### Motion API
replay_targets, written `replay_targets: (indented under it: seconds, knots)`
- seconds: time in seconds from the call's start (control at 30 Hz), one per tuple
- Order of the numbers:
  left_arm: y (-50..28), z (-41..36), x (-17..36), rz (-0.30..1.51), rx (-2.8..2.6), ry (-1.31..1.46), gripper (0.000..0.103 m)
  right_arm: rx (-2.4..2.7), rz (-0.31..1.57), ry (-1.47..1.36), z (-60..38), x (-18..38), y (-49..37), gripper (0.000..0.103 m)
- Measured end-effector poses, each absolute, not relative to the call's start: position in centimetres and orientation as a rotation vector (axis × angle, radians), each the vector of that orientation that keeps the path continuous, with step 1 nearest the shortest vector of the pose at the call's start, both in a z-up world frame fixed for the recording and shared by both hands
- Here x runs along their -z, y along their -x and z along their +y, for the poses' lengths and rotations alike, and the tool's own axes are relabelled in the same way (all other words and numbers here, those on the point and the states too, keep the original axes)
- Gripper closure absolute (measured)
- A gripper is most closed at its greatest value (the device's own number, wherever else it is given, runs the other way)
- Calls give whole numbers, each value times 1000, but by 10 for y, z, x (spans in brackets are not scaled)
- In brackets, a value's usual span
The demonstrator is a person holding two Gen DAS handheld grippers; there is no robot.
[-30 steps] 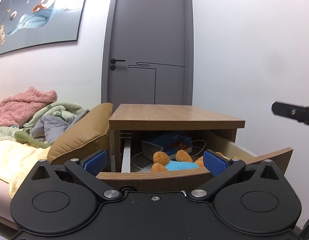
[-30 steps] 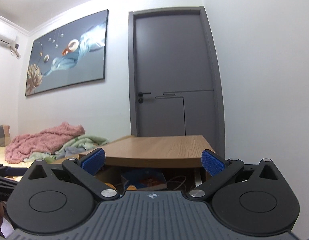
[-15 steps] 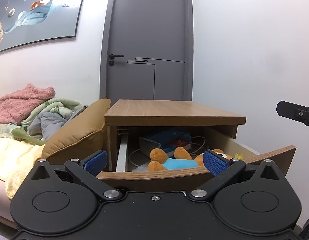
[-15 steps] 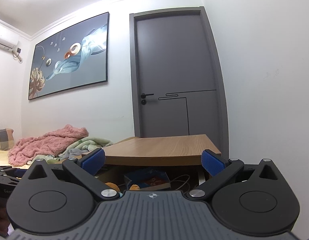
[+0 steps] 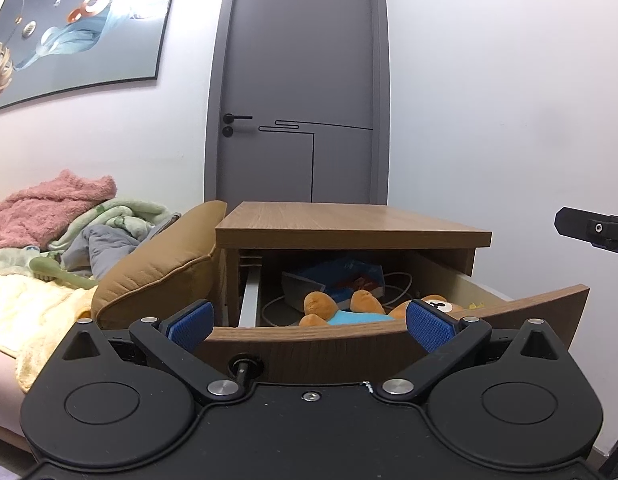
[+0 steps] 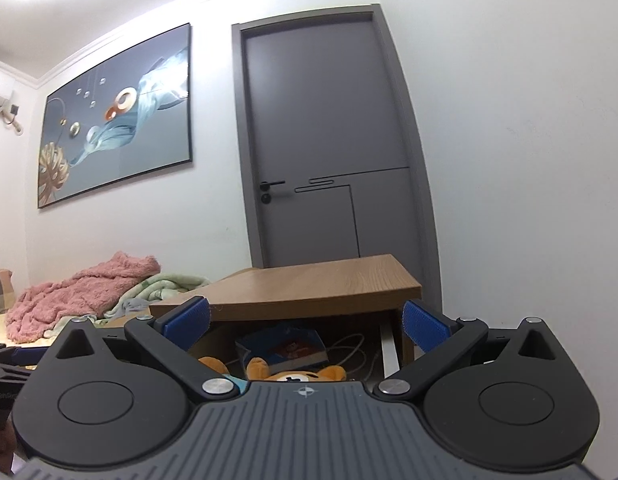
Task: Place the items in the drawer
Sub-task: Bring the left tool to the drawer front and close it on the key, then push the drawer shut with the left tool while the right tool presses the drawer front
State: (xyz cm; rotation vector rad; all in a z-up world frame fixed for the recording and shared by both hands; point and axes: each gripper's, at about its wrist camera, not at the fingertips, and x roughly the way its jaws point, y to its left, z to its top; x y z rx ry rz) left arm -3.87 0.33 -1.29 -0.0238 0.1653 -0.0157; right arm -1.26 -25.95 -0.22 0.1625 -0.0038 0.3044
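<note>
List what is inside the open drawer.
Inside the drawer: a plush bear lying down, a blue book behind it, and a white cable. The drawer front hides the bear's lower side and the drawer floor.

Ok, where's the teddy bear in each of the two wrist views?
Left wrist: teddy bear lies in the open drawer, low centre, just behind the drawer front.
Right wrist: teddy bear peeks out at bottom centre, just above the gripper body.
Shared landmark: the blue book behind it.
</note>
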Motion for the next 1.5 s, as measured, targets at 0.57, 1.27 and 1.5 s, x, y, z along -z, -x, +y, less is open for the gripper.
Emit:
replay_targets:
  seconds: [0.57,1.27,1.5]
  knots:
    - [67,-5,37,196,-32,-14,20,-269,152,-120,-252,40,33,56]
    - [78,-3,57,245,-66,-66,83,-312,246,-47,-245,48,35,93]
    - [72,7,59,282,-74,-104,85,-301,261,-34,-242,49,32,94]
